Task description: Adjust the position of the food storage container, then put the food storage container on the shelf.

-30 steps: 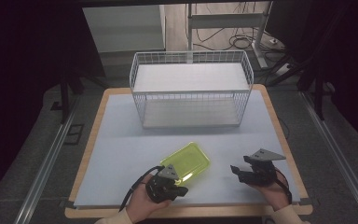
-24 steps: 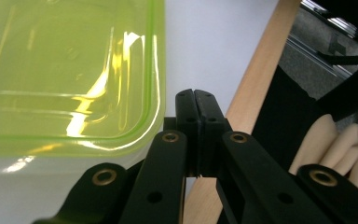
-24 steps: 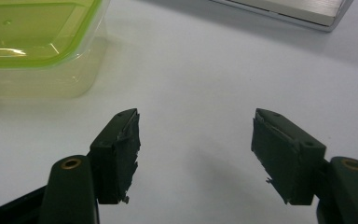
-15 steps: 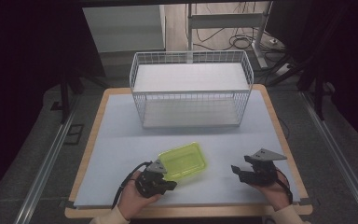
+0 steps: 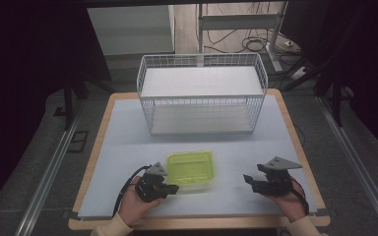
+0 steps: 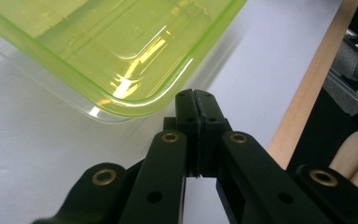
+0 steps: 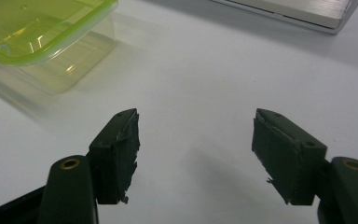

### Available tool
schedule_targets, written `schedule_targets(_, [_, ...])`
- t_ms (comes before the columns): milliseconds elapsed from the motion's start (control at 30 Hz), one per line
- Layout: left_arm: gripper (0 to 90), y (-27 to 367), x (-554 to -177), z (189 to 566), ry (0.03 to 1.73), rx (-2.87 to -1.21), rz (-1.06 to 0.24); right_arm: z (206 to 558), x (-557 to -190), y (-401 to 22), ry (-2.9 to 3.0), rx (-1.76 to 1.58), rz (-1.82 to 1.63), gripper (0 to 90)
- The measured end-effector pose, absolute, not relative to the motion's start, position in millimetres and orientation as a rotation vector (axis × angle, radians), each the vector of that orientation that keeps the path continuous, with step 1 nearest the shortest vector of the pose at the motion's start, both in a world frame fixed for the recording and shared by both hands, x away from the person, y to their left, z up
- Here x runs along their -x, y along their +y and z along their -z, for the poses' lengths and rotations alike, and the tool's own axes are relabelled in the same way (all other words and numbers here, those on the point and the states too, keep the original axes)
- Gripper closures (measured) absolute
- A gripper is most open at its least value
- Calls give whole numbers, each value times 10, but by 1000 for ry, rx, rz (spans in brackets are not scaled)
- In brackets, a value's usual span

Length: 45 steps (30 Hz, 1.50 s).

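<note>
- From the high view, your left hand-held gripper (image 5: 173, 187) is closed with nothing between its tips. The tips sit right at the near left edge of the green box (image 5: 191, 169); you cannot tell if they touch it. Your left hand (image 5: 137, 204) lies low on the worktop (image 5: 123, 142), with the tips aimed to the right at the box.
- Your right hand-held gripper (image 5: 246, 179) is open and holds nothing. It is well apart from the box, and your right hand (image 5: 289, 200) rests near the front right edge of the worktop.
- The box is see-through with a bright green lid. It sits flat at the front middle of the worktop, in front of the white wire basket (image 5: 202, 96).
- In the left gripper view, the two black jaws are pressed together. Their tips sit just below a round corner of the green lid (image 6: 121, 42).
- In the right gripper view, the jaws stand wide apart over bare worktop. The box (image 7: 37, 37) is off at the top left.
</note>
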<state>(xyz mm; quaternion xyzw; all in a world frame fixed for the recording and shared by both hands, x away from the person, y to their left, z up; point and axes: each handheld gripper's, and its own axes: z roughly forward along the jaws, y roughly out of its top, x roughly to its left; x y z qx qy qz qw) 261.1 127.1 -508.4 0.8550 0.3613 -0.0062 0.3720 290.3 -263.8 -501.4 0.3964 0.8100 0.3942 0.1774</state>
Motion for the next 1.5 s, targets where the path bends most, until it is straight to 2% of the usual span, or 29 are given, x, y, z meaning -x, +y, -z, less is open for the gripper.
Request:
schedule_targets(300, [886,1312,-2578,5025,902,-2143,53,5018,-2906,-2636,2295,-1119,-1116,319])
schedule_targets(500, [847,1496,-2537,4768,900,-2031,-40,5012,-2904,-2638,2299,-1111,-1128,308])
schedule_targets(567, [766,1651,-2577,4745,981,-1929,-104,5018,-2908,-2628,2302,-1103,-1126,295])
schedule_targets(633, [594,1697,-2590,4757,1027,-1885,-118,5020,-2908,-2625,2299,-1104,-1120,285])
schedule_targets(667, [594,1736,-2607,4776,1060,-1855,-123,5022,-2907,-2622,2290,-1107,-1110,278])
schedule_targets(733, [368,1811,-2675,4842,1137,-1825,-105,5022,-2910,-2627,2274,-1121,-1108,260])
schedule_targets(767, [346,1811,-2675,4842,1137,-1825,-105,5022,-2910,-2627,2274,-1121,-1108,260])
schedule_targets(833, [336,1850,-2717,4882,1143,-1799,-43,5022,-2911,-2625,2272,-1123,-1110,256])
schedule_targets(1300, [320,1891,-2776,4939,1161,-1810,-22,5021,-2928,-2565,2322,-1168,-1221,226])
schedule_targets(1333, [318,1887,-2780,4940,1163,-1811,-18,5019,-2926,-2560,2321,-1171,-1222,229])
schedule_targets(1367, [316,1885,-2784,4942,1163,-1812,-16,5010,-2930,-2549,2346,-1174,-1223,270])
schedule_targets(1500, [286,1880,-2791,4945,1167,-1815,-17,4993,-2942,-2536,2364,-1198,-1231,275])
